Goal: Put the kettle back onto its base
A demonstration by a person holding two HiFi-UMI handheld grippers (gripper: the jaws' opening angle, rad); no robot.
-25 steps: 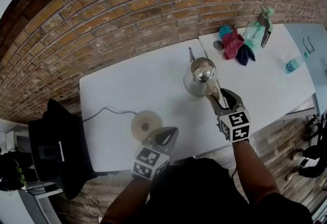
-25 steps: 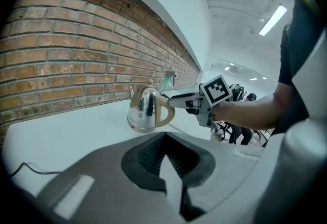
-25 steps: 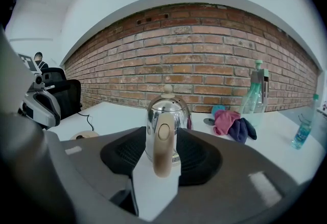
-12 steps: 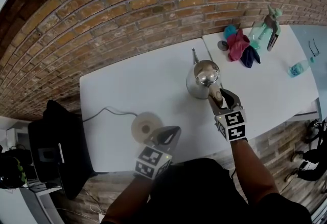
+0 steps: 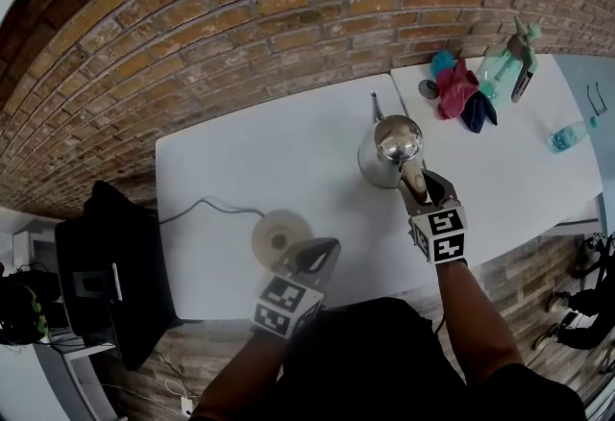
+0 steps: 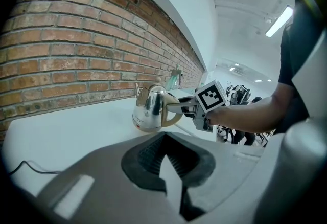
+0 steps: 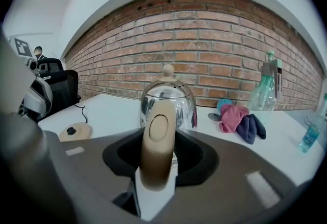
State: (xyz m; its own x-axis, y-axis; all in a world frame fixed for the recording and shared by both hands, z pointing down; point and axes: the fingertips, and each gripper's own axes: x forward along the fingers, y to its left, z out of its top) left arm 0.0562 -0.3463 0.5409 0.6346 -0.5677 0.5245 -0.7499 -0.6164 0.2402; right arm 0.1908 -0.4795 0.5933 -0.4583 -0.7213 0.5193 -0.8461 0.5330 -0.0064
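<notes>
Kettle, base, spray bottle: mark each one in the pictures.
kettle point(image 5: 380, 160): head view, on its steel body.
base point(image 5: 278, 236): head view, on its round top.
spray bottle point(image 7: 261, 96): right gripper view, on its green body.

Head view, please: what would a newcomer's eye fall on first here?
The shiny steel kettle at the middle of the white table, its beige handle clamped in the right gripper. Next, its round base lying apart to the left with a cord, near the left gripper, and the brick wall behind.
</notes>
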